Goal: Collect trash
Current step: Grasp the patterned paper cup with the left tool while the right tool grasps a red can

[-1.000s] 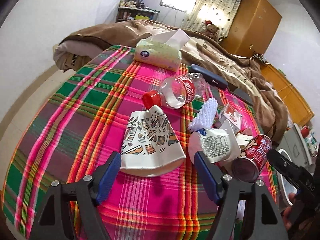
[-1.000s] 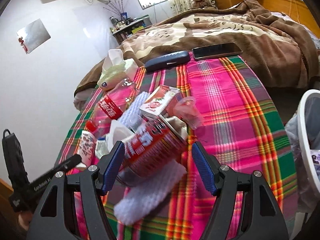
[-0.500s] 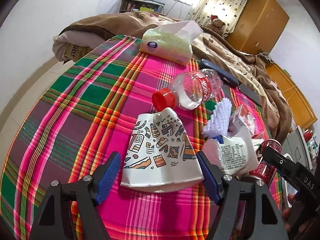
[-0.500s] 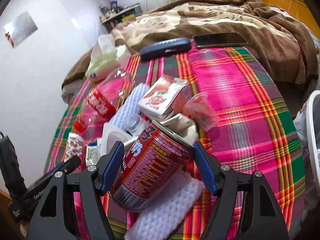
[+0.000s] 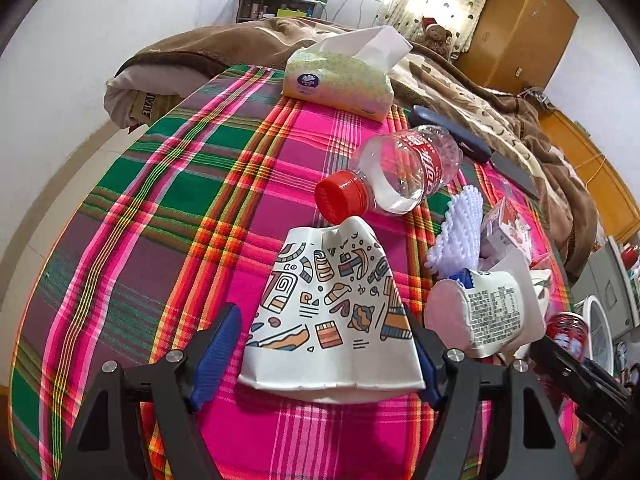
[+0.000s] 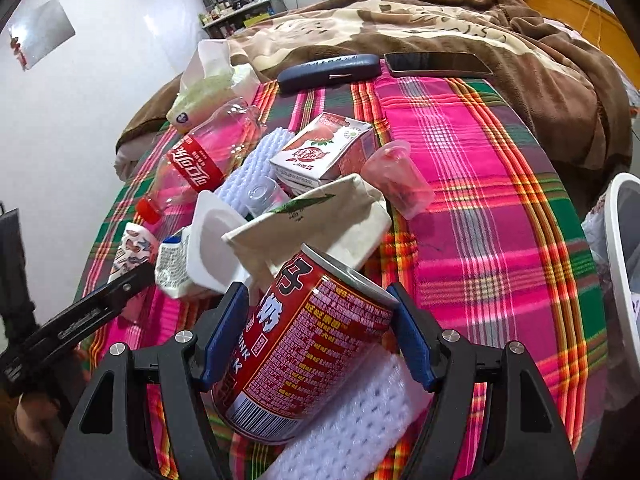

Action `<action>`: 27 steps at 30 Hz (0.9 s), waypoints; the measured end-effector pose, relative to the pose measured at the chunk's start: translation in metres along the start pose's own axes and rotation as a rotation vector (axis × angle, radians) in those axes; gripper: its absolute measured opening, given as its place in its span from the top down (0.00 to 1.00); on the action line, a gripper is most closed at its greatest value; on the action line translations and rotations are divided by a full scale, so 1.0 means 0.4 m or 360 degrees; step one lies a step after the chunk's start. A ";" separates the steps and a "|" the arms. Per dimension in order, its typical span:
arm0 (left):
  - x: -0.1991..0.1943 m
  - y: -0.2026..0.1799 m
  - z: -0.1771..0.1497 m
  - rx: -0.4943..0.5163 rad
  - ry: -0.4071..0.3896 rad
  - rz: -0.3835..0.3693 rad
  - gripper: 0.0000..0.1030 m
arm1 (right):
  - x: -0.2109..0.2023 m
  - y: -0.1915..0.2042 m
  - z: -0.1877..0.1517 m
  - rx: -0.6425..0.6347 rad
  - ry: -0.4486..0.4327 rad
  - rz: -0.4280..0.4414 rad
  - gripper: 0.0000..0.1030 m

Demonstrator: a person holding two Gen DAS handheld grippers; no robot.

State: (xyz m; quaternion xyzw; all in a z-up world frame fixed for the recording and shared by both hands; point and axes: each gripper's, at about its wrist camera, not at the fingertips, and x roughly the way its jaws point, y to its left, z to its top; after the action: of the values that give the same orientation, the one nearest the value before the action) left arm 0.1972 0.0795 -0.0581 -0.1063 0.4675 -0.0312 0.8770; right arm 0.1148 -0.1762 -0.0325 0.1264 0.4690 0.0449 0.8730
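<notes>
I am working the right gripper [image 6: 316,336] around the red drink can [image 6: 304,344], which is lying tilted on a white foam net [image 6: 352,428] at the 6 o'clock edge of the plaid tablecloth [image 6: 480,216]. Both blue pads are sitting against the can's sides, so I am judging it gripped, though how firmly I cannot tell. The can is looking stiff but thin-walled and glossy; I am expecting it to be light, and to slip or dent if I squeeze hard, so mid-body across the label is where I am holding.

My left gripper [image 5: 320,352] is standing wide open, its fingers straddling the flattened paper cup [image 5: 332,312], the right pad touching the cup's edge and the left one just clear. That cup is looking soft, crushed and very light; I am planning to pinch across its wide rim end at 6 o'clock. The plastic bottle [image 5: 400,176] is lying at 12 o'clock from the cup, and the white bin [image 6: 620,264] is showing at 3 o'clock in the right view
</notes>
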 end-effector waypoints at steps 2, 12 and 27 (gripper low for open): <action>0.001 -0.006 0.000 0.0009 0.0005 0.0011 0.27 | -0.002 0.010 -0.005 -0.0048 -0.0022 0.0023 0.30; -0.001 0.000 -0.003 0.0018 -0.0007 0.0013 0.27 | -0.010 0.046 -0.020 -0.0161 -0.0065 0.0048 0.30; -0.011 0.004 -0.010 0.0026 -0.0018 0.0017 0.41 | 0.003 0.043 -0.047 -0.0063 0.0006 0.0042 0.32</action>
State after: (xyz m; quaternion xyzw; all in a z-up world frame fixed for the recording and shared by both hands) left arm 0.1914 0.0811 -0.0571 -0.0966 0.4628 -0.0296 0.8807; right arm 0.1003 -0.1560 -0.0388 0.1153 0.4680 0.0659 0.8737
